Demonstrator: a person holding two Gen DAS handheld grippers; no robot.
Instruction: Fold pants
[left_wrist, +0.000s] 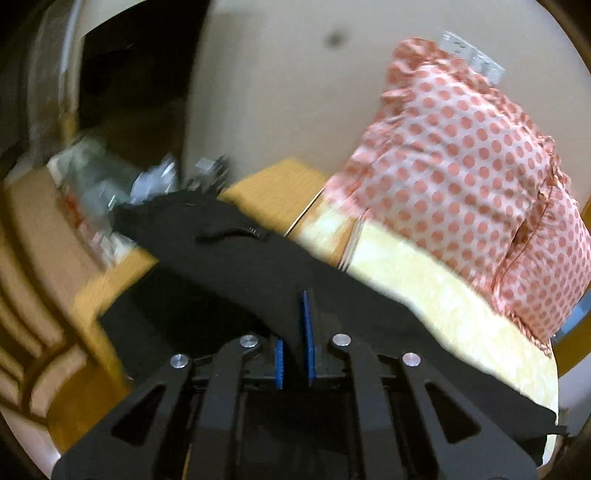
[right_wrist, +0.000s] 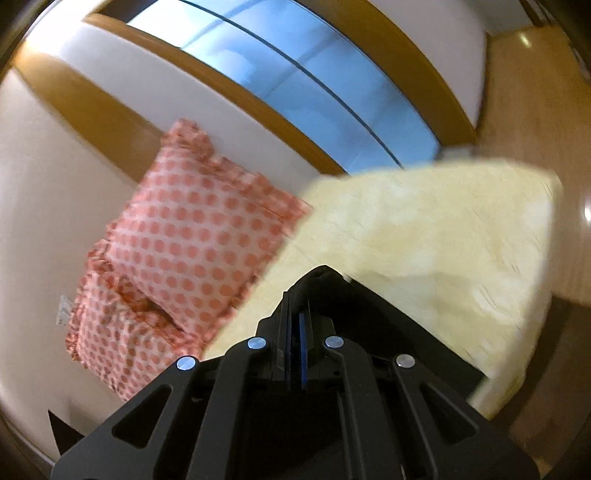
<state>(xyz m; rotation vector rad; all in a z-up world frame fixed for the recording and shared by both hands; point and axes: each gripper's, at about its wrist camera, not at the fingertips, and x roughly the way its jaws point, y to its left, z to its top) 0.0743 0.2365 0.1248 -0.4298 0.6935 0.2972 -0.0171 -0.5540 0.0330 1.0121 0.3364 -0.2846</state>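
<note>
Here, yellow mattress (right_wrist: 424, 229) beside wooden-framed window (right_wrist: 314, 85).

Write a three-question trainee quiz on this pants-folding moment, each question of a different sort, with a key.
1. True or false: the left gripper is shut on the black pants.
2. What does the right gripper hold? A) the polka-dot pillow B) the black pants C) nothing
3. Fill in: the pants hang above a pale ____ mattress.

Key: 1 true; 2 B; 3 yellow.
</note>
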